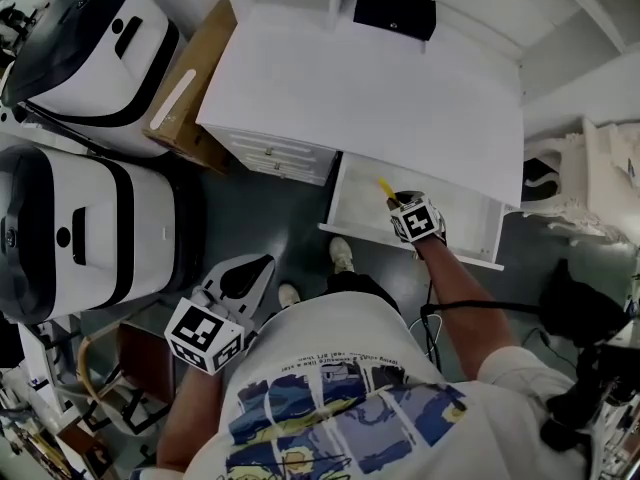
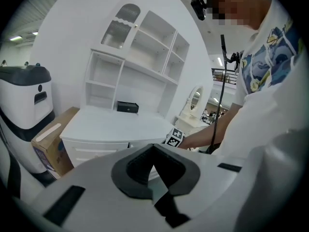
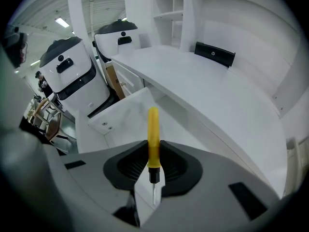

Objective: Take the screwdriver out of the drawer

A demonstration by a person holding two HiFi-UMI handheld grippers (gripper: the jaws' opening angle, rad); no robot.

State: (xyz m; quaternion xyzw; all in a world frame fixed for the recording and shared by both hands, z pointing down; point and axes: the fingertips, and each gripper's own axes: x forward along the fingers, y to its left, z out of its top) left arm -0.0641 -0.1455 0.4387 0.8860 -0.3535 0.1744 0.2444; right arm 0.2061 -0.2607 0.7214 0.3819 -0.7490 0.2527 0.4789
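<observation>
Gripping a slim yellow-handled screwdriver [image 3: 153, 132] with the right tool [image 3: 153, 154] above the open white drawer [image 1: 362, 208], left tool [image 2: 154, 151] closed, empty, well apart.

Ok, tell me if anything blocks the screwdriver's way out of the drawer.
Nothing visible does: the right claw is shut on the screwdriver over the open drawer, forward of the desk top edge.

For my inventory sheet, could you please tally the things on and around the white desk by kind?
Yellow screwdriver: 1
Black box: 1
Cardboard box: 1
White-and-black machines: 2
Total: 5
</observation>
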